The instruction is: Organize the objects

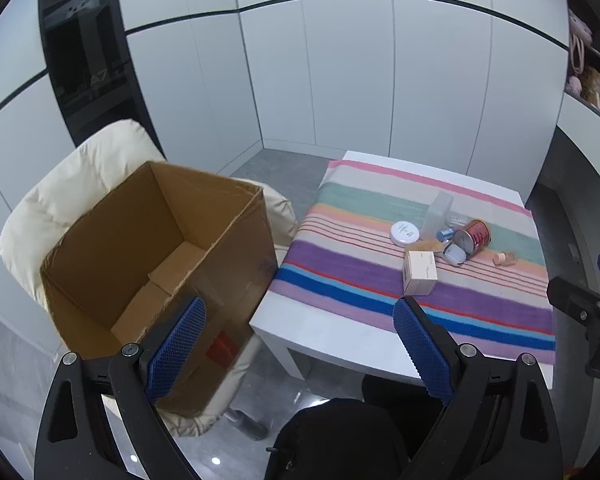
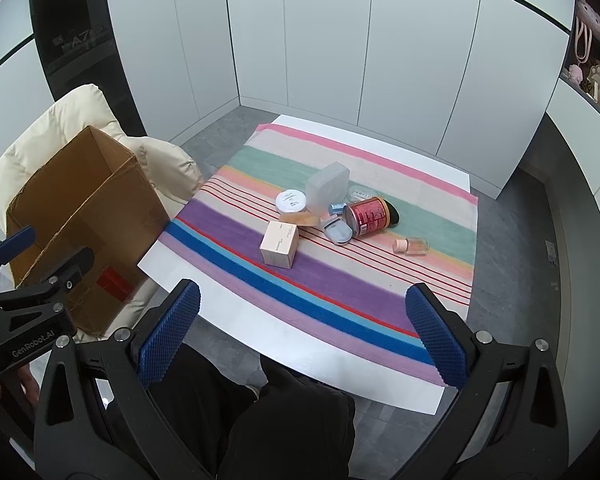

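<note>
— Where do the things to sort lie?

— In a loose cluster on the striped cloth (image 2: 340, 280), toward the far right part of the white table (image 2: 204, 280). Nearest me is the small pink-beige carton (image 2: 279, 245), standing on the purple stripe. Behind it lies a white round jar (image 2: 291, 201), and just beside that a clear plastic box (image 2: 327, 188) stands on edge. The red tin can (image 2: 367, 217) lies on its side, touching a pale blue case (image 2: 339, 233). A small peach bottle (image 2: 411, 245) lies apart, toward the right edge. Something tan sits between jar and carton; I can't tell what it is.

— And your grippers?

— My right gripper (image 2: 302, 318) hangs over the near edge of the table, tilted down, jaws spread as wide as they go, with nothing between the blue pads. My left gripper (image 1: 300, 334) is wide apart too and holds nothing; it sits off the table's near left corner.

— Where would things go?

— The open cardboard box (image 1: 160, 248) rests on a cream cushioned chair (image 1: 80, 168) just beside the table's left edge. Only its bottom flaps show inside. My dark trousers (image 2: 284, 420) show below the near edge, and grey floor (image 2: 520, 280) runs around the table to white wall panels (image 2: 300, 40).
</note>
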A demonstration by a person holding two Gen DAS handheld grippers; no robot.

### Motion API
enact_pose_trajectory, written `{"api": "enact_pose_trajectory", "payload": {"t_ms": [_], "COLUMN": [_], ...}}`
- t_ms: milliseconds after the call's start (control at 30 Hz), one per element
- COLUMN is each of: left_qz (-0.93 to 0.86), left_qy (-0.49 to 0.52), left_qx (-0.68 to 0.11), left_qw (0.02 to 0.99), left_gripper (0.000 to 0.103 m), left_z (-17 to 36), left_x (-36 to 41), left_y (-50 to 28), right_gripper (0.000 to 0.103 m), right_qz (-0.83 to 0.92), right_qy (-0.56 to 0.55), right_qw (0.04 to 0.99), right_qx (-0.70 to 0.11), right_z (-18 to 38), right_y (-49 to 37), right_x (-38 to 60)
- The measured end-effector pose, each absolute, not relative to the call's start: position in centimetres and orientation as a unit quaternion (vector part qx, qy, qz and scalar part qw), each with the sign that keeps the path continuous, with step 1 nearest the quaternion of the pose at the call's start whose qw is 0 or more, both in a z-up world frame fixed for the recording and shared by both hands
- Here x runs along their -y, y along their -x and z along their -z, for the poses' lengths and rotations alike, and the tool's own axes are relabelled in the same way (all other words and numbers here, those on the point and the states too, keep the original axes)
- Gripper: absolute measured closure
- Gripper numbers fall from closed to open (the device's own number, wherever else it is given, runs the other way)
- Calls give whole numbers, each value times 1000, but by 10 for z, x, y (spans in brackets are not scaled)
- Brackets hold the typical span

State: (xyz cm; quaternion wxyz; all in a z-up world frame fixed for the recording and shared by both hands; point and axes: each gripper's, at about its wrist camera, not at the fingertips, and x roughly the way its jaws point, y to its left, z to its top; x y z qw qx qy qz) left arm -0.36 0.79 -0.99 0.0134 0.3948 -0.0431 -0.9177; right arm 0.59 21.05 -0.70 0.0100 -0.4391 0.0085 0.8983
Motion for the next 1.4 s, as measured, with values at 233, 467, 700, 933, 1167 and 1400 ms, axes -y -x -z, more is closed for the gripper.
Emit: {"api": "enact_pose_trajectory", "payload": {"t_ms": [233, 467, 700, 933, 1167, 1400], "left_qz": [916, 917, 917, 917, 915, 915], "left_qy": [-395, -394, -393, -395, -399, -399], "left_qx": [66, 69, 65, 63, 58, 58], "left_qw": [10, -5, 2, 6, -1, 3], "left_gripper": [7, 7, 7, 7, 7, 7], "left_z": [6, 2, 1, 3, 3, 4], "left_x": [-13, -18, -15, -13, -11, -10], "left_y": [1, -2, -2, -1, 0, 2], "right_gripper": [0, 0, 0, 0, 0, 0], "right_qz": [-898, -898, -898, -898, -898, -897], "right_qy": [440, 439, 440, 440, 440, 441], "right_qw": [11, 14, 14, 15, 16, 17], "right_qx": [-8, -7, -10, -10, -11, -12], "right_z": [6, 7, 8, 9, 9, 9], "right_y": [-5, -5, -6, -6, -6, -7], "right_x": [-211, -211, -212, -211, -211, -211]}}
